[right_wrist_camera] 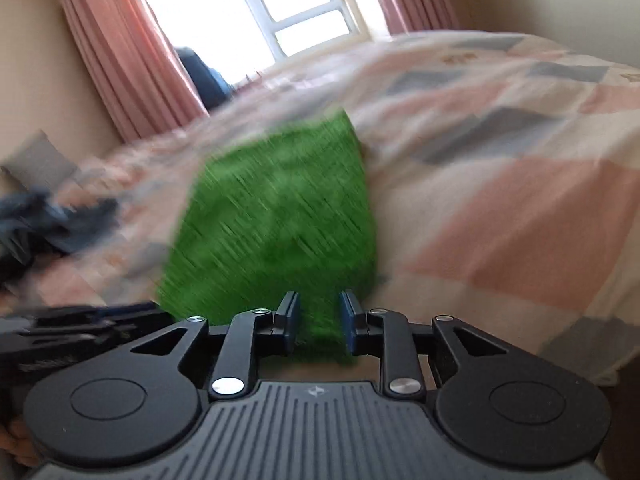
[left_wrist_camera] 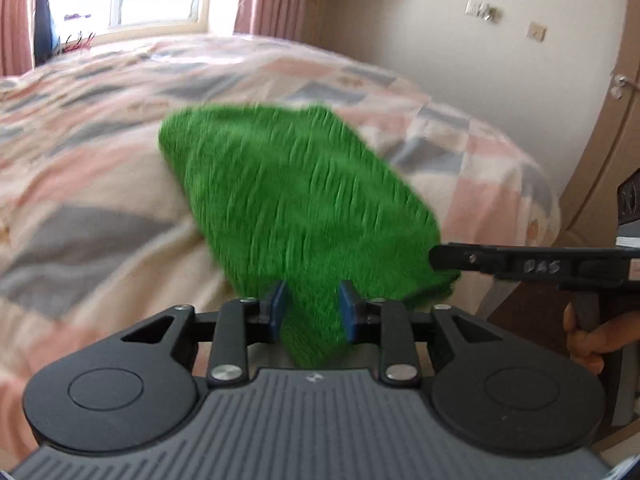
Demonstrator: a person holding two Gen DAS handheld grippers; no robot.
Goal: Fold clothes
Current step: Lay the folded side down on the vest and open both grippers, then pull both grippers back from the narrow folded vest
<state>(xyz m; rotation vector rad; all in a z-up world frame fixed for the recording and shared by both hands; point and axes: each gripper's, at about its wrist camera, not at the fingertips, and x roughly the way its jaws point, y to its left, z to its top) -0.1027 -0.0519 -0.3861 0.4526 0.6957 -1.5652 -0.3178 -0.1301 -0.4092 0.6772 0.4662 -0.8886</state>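
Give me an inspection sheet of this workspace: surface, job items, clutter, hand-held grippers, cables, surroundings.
Surface: bed with patchwork quilt, pink, grey and cream.
Job's things: green knit garment, near edge lifted off the quilt; motion-blurred.
Clutter: dark blue cloth bunched on the quilt.
Grippers: left hand-held gripper and right hand-held gripper each have the garment's edge between their pads.
Cables: nothing seen.
Surroundings: window, pink curtains, wall sockets, door.
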